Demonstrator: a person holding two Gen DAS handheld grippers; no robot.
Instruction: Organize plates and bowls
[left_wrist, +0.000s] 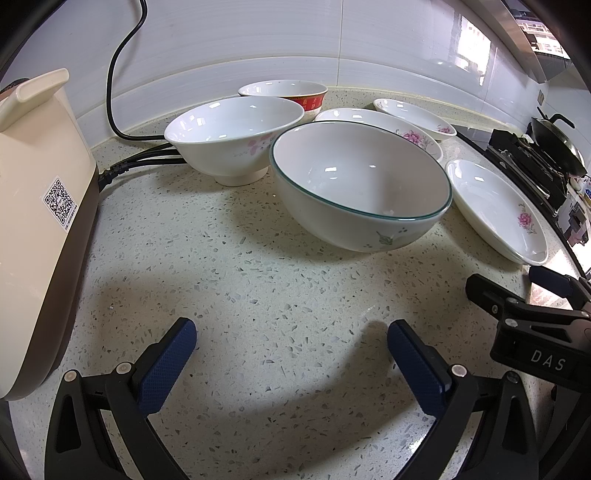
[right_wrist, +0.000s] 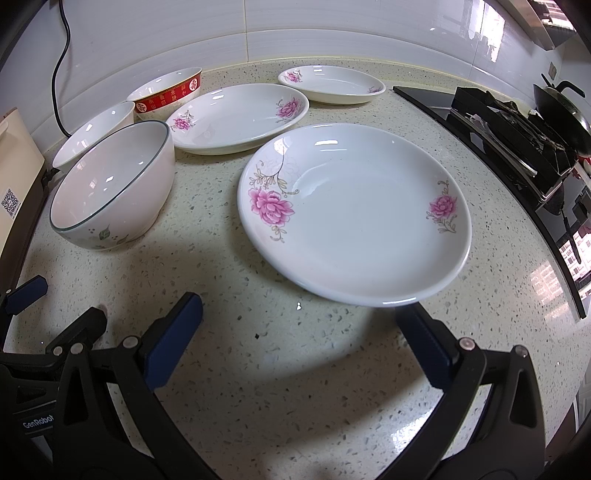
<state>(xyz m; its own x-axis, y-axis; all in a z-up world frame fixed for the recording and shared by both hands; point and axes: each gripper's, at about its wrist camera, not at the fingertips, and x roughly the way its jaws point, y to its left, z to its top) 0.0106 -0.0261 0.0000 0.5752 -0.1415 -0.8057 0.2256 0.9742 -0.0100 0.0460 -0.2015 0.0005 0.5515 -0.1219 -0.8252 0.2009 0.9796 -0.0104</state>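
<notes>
Three bowls stand on the speckled counter: a green-rimmed bowl (left_wrist: 362, 184) (right_wrist: 110, 184) nearest, a white bowl with pink flowers (left_wrist: 232, 129) (right_wrist: 92, 136) behind it on the left, and a red-banded bowl (left_wrist: 284, 94) (right_wrist: 166, 92) by the wall. Three white plates with pink flowers lie to their right: a large plate (right_wrist: 354, 214) (left_wrist: 495, 206), a middle plate (right_wrist: 236, 118) (left_wrist: 380, 125) and a far plate (right_wrist: 332, 85) (left_wrist: 413, 114). My left gripper (left_wrist: 291, 332) (right_wrist: 55, 306) is open, short of the green-rimmed bowl. My right gripper (right_wrist: 301, 310) (left_wrist: 513, 284) is open, its right finger under the large plate's near rim.
A cream appliance (left_wrist: 37, 221) with a QR label stands at the left, black cables (left_wrist: 114, 74) running behind it to the wall. A black gas stove (right_wrist: 517, 140) with a wok (right_wrist: 561, 110) borders the counter on the right. Bare counter (left_wrist: 258, 280) lies in front of the dishes.
</notes>
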